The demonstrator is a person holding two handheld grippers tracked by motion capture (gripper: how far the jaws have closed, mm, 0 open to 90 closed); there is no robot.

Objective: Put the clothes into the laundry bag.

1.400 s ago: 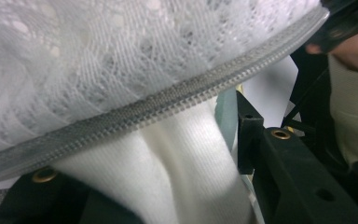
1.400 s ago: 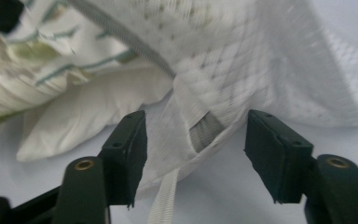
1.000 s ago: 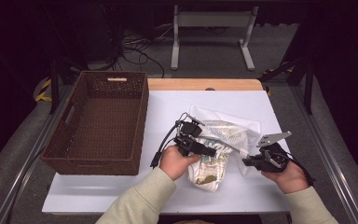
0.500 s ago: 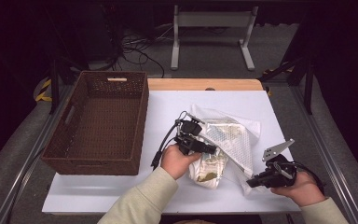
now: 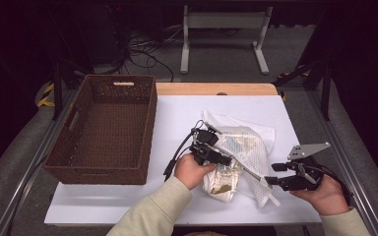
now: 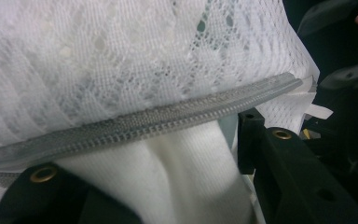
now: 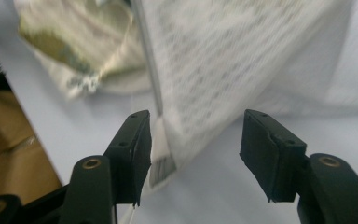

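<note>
White mesh laundry bag with a grey zipper (image 5: 248,147) lies on the white table (image 5: 128,206), right of centre, just right of the brown wicker basket (image 5: 106,128). A cream patterned cloth (image 5: 221,179) sticks out of its near-left mouth. Your left gripper (image 5: 216,156) is at that mouth; in the left gripper view its jaws sit around bunched white fabric under the zipper (image 6: 168,116), apparently pinching it. Your right gripper (image 5: 274,174) hangs at the near right, jaws spread and empty. The zipper edge runs from the left gripper toward the near right, ending at the bag's corner (image 7: 163,163) just ahead of the right jaws. Judgement: right hand is nearer that corner; approach across the zipper line.
</note>
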